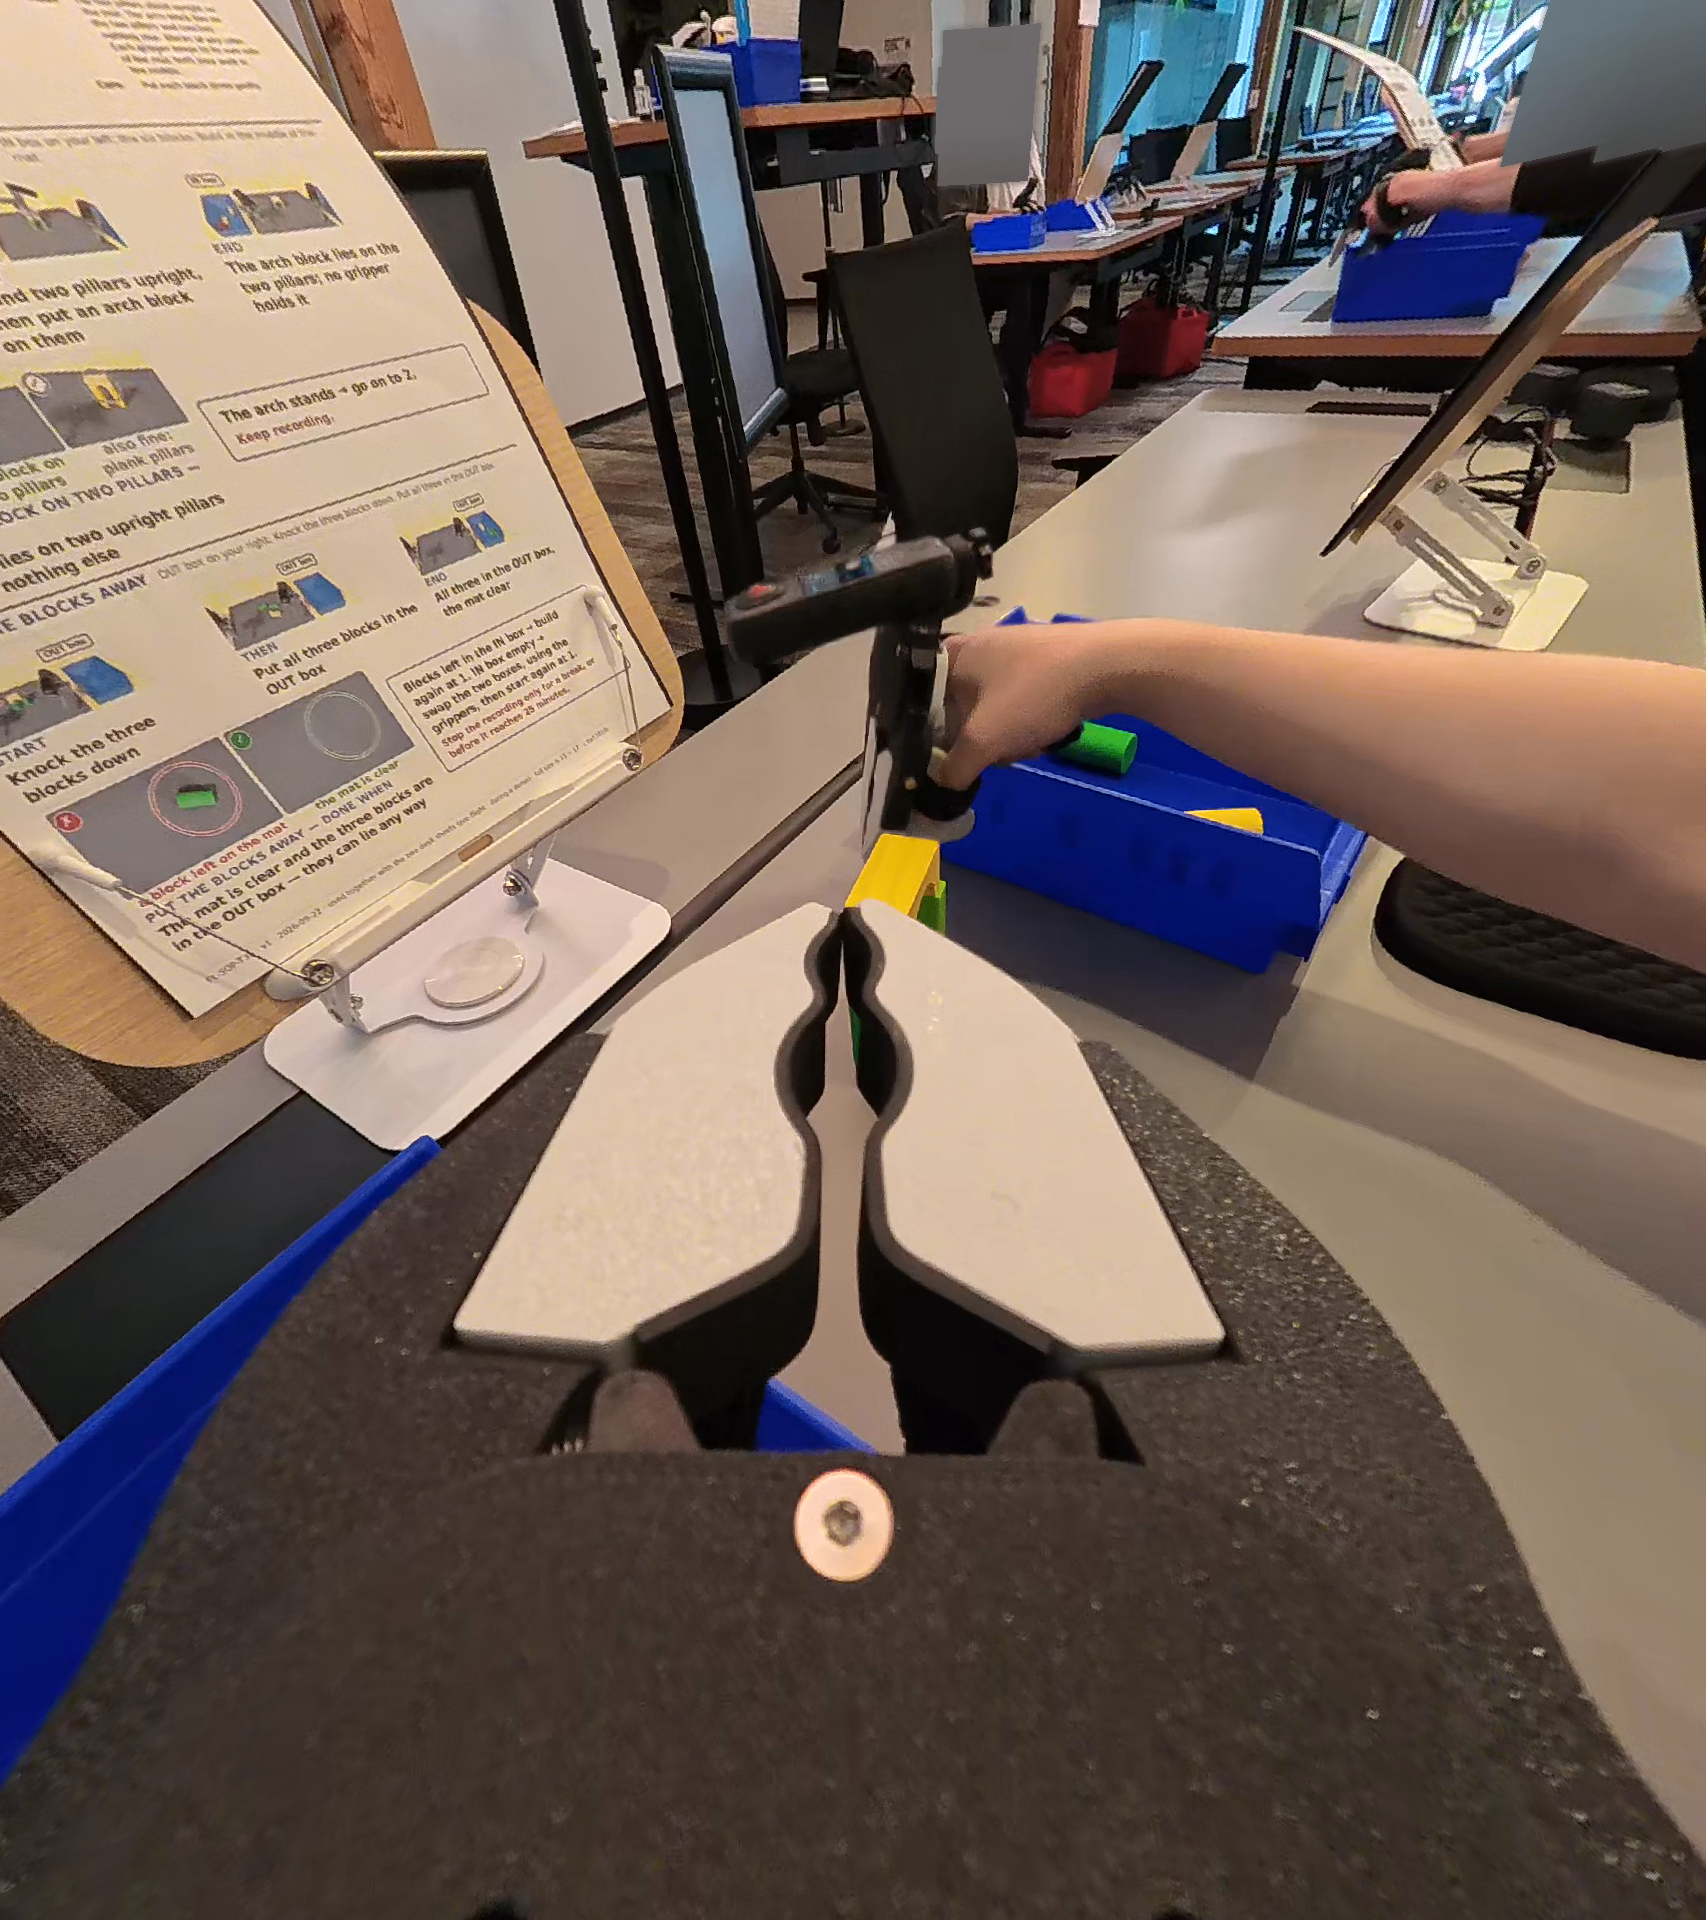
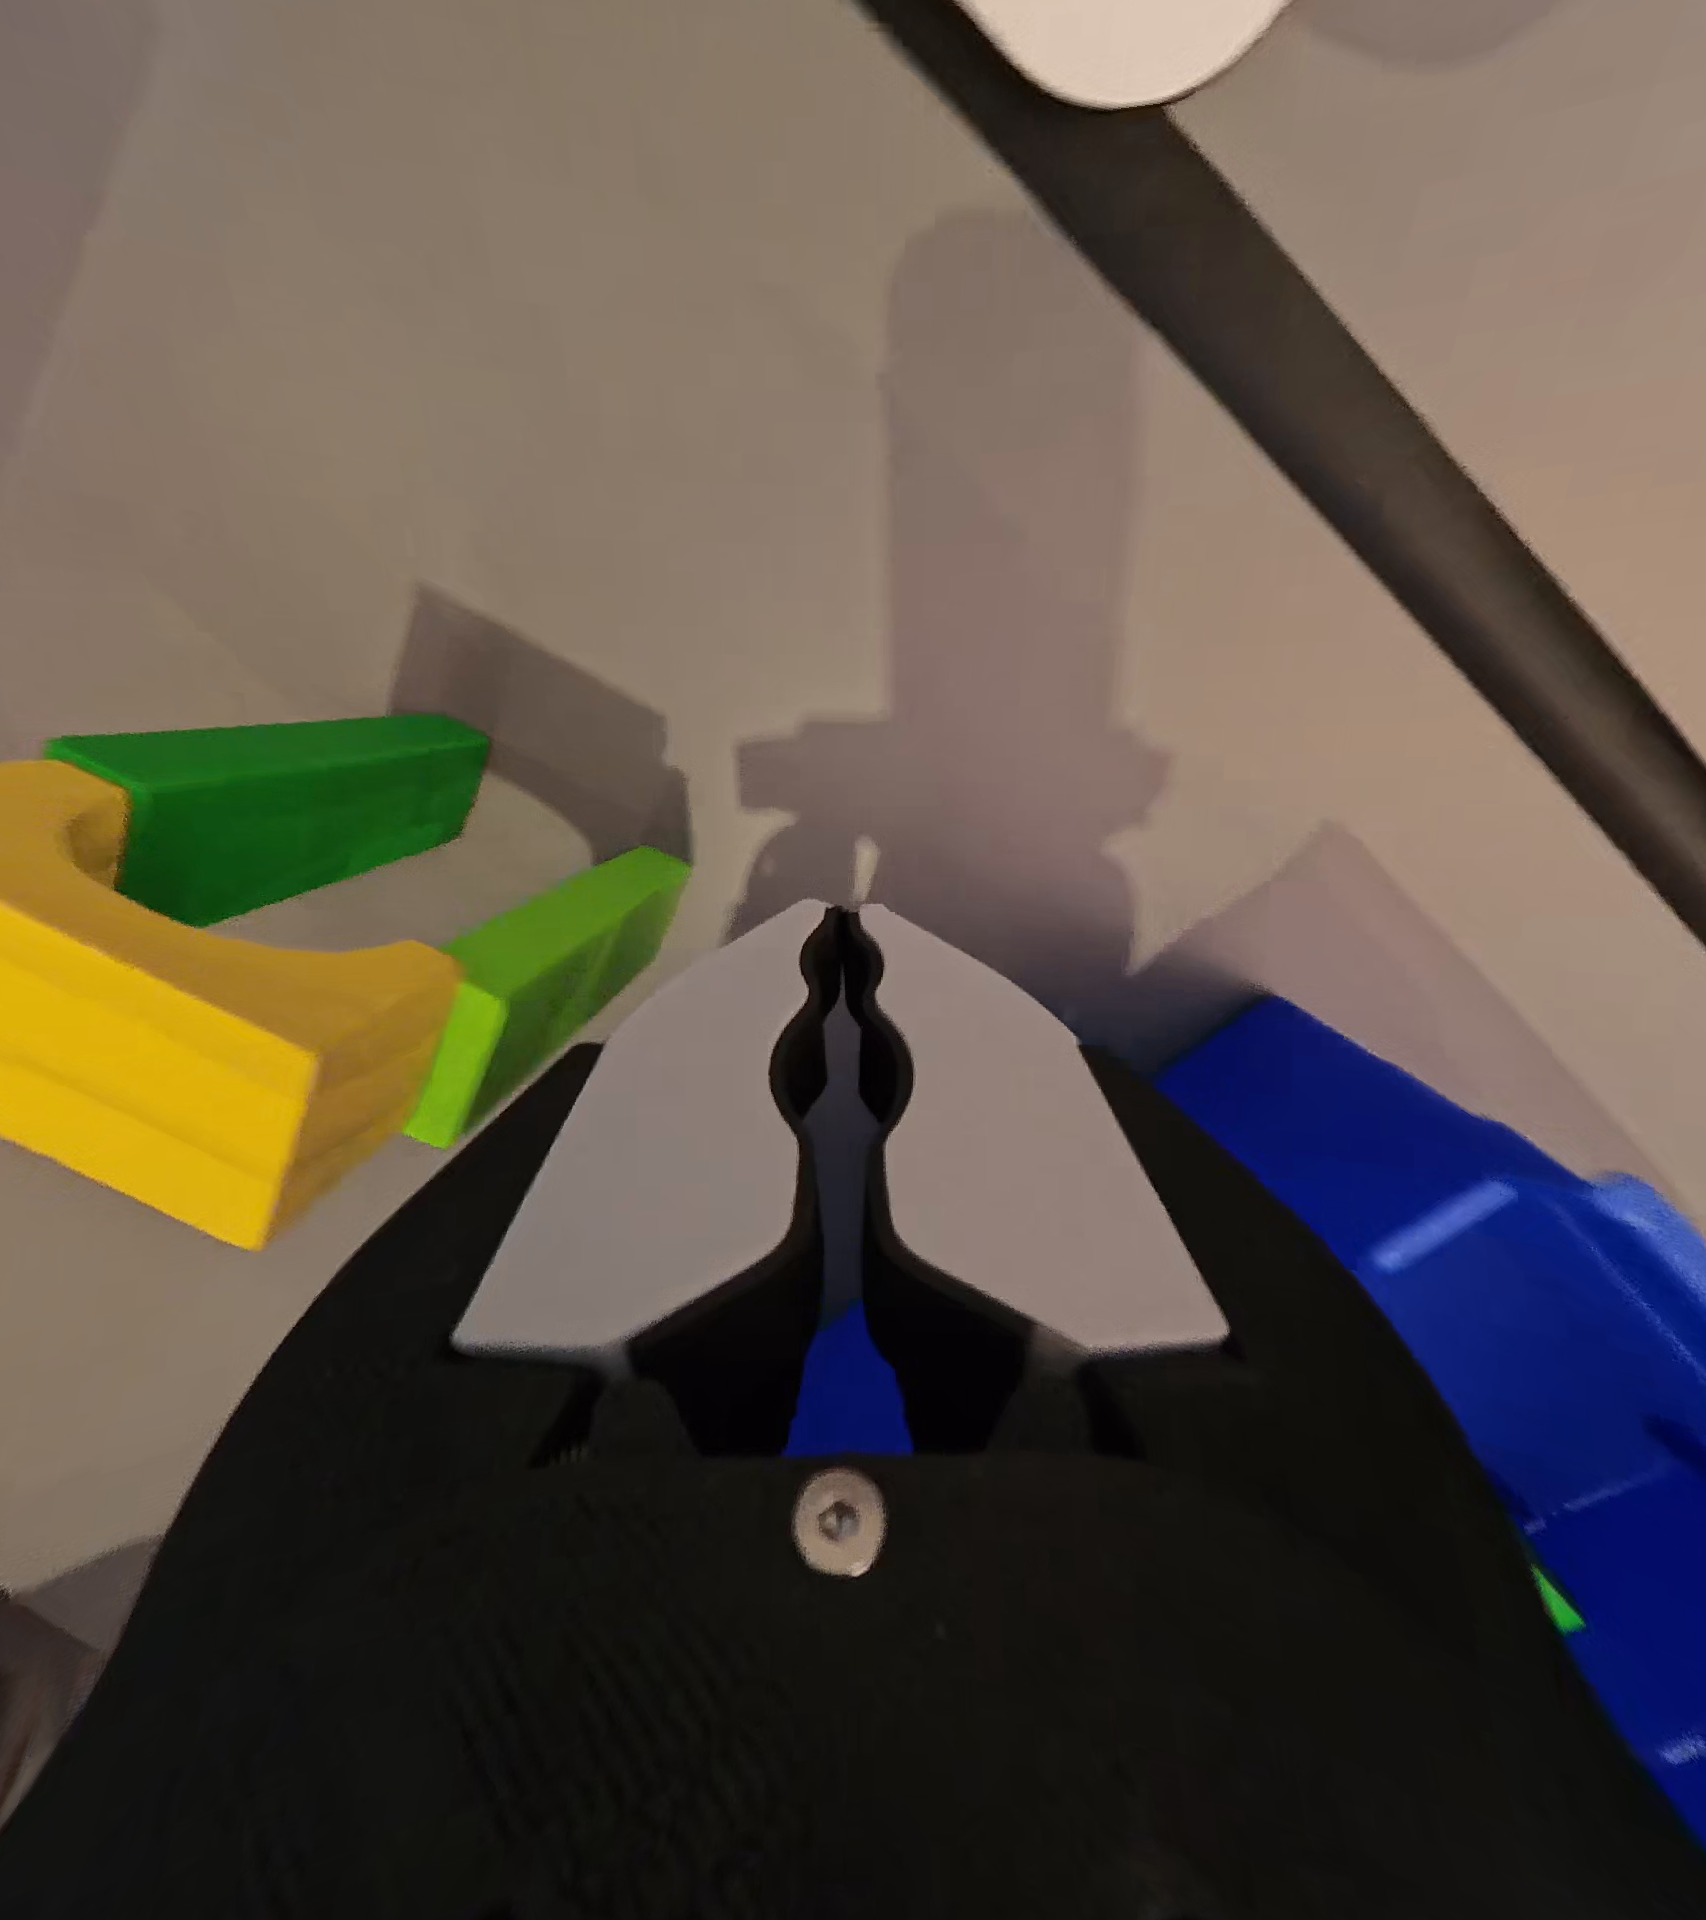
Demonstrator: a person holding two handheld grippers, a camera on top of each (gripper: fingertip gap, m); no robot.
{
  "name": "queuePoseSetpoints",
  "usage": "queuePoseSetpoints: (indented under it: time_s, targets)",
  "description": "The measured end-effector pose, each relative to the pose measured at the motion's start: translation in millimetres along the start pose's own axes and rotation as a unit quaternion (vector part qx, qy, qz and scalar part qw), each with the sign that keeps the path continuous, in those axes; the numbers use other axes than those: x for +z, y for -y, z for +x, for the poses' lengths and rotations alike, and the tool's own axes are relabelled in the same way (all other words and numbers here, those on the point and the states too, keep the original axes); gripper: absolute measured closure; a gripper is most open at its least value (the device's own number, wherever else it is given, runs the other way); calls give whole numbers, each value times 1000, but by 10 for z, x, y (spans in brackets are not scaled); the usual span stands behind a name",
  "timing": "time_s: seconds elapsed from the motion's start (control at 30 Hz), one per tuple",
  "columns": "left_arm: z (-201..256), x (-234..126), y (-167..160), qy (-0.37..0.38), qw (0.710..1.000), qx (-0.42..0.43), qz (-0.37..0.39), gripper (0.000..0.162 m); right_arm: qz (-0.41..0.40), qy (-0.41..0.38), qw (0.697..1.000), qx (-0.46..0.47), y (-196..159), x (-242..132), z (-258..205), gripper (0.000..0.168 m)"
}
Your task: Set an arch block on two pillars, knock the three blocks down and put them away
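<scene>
Your arch (image 2: 101, 1060) sits on two green pillars (image 2: 298, 821) on the surface beside the blue box (image 2: 1514, 1278), both claws, right (image 2: 844, 914) and left (image 1: 844, 920), clenched empty; these light, stiff, slick blocks should topple easily, so grip flat sides

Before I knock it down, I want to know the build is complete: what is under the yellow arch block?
Two green pillars stand under the yellow arch block, one at each end. Their feet look set on the grey table.
</scene>
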State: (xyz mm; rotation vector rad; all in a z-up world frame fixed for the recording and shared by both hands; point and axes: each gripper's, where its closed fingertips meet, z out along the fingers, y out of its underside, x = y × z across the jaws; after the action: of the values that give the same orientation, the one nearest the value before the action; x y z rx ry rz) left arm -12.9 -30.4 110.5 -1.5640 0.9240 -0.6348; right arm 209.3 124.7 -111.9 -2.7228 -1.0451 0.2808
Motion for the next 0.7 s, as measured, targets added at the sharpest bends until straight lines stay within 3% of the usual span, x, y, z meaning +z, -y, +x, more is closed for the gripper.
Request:
queuePoseSetpoints:
  time_s: [0.17,0.33,0.47,0.7]
  targets:
    - [4,-35,24,-3,1000,-4,4,162,-1,56,993,-102,109,78,-733,167]
    - [11,-43,7,-6,1000,-10,-1,162,25,14,978,-205,284,-122,-1313,167]
    - [33,-50,3,-10,1000,-10,-5,162,83,-1,969,-234,396,-383,-1588,167]
    - [65,-108,20,-14,1000,-4,-11,162,201,-26,950,-238,10,-415,-1816,167]
